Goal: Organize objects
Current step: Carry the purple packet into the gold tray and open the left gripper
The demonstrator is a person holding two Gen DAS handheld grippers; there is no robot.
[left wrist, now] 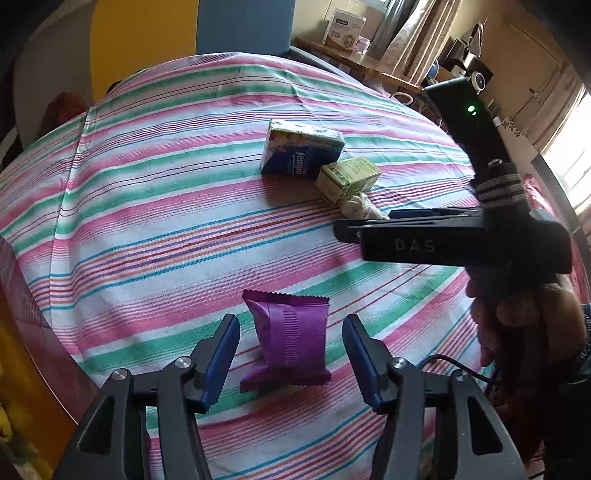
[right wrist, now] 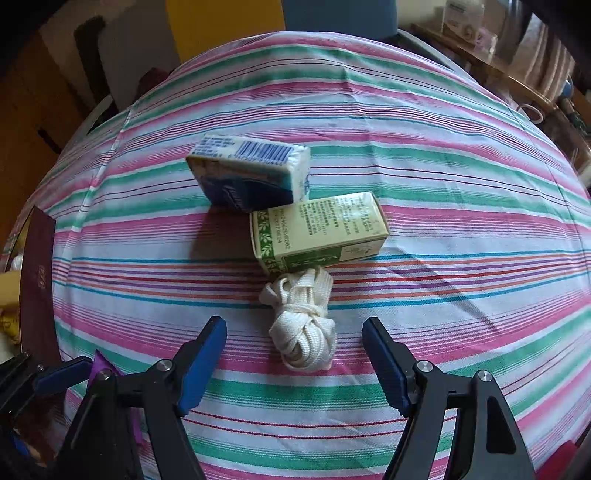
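My left gripper [left wrist: 291,354] is open, its blue fingers either side of a purple snack packet [left wrist: 288,343] that lies on the striped cloth; no contact shows. My right gripper [right wrist: 295,360] is open around a knotted bundle of white cord [right wrist: 301,325], fingers apart from it. Beyond the cord lie a green and cream box [right wrist: 319,230] and a blue and white tissue pack [right wrist: 251,171], touching each other. In the left wrist view the tissue pack [left wrist: 301,151], green box [left wrist: 347,179] and cord [left wrist: 360,208] sit mid-table, with the right gripper [left wrist: 347,230] beside the cord.
The table is covered by a pink, green and white striped cloth [right wrist: 461,184]. A dark red booklet [right wrist: 38,280] lies at its left edge. A wooden shelf with a white carton [left wrist: 343,31] stands behind. The purple packet's corner [right wrist: 101,365] shows at lower left.
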